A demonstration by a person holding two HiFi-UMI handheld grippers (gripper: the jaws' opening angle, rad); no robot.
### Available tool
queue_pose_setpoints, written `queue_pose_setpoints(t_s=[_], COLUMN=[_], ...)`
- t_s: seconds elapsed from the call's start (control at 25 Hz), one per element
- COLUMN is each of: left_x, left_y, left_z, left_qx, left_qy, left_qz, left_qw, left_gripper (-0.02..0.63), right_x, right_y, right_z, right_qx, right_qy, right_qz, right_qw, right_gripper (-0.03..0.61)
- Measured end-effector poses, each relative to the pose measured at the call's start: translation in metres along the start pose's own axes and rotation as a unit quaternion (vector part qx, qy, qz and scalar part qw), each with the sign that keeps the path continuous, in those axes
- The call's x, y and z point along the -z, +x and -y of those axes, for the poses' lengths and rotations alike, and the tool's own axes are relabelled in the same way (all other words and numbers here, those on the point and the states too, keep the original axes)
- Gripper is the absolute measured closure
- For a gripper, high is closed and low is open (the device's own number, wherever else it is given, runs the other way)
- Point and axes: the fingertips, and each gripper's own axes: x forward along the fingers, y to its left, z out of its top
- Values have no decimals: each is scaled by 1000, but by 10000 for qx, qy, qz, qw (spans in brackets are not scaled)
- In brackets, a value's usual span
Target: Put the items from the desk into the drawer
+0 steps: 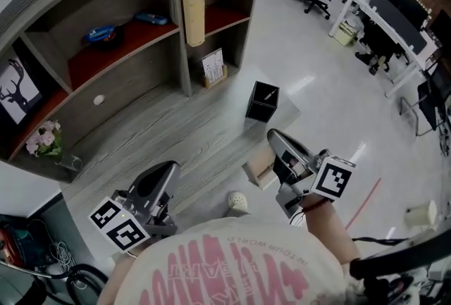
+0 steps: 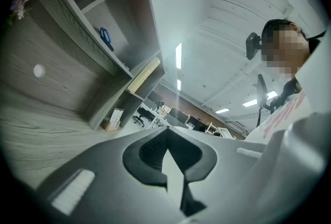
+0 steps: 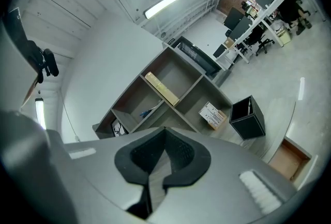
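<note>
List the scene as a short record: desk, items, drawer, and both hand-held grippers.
desk: grey wood-grain top, shelf unit at the back
pen holder: black, square, upright near the desk's edge, a pen inside
drawer: open, at the desk's near corner
shelves: leaning book, calendar card, blue object, deer picture
flowers: pink, at the desk's left end
left hand-held gripper: jaws together, empty
right hand-held gripper: jaws together, empty
</note>
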Motion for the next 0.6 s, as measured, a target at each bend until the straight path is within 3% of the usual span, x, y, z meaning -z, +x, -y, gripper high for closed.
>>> queue_pose_setpoints(t_s=[0.36,0.6], left_x=[-9,-16], left_y=[45,68], left_z=[-16,-31], left_qx=[-301,-629], left_qy=[52,122], left_qz=[148,316], left_qw=[9994,9974], left_gripper=[594,594], right_x=[-40,-62], right_y=[23,41], right_z=[45,66], right_qx=[0,-233], right_qy=[-128,-126], right_qz=[-187,-336], right_qw=[9997,9991], right_gripper=[574,574])
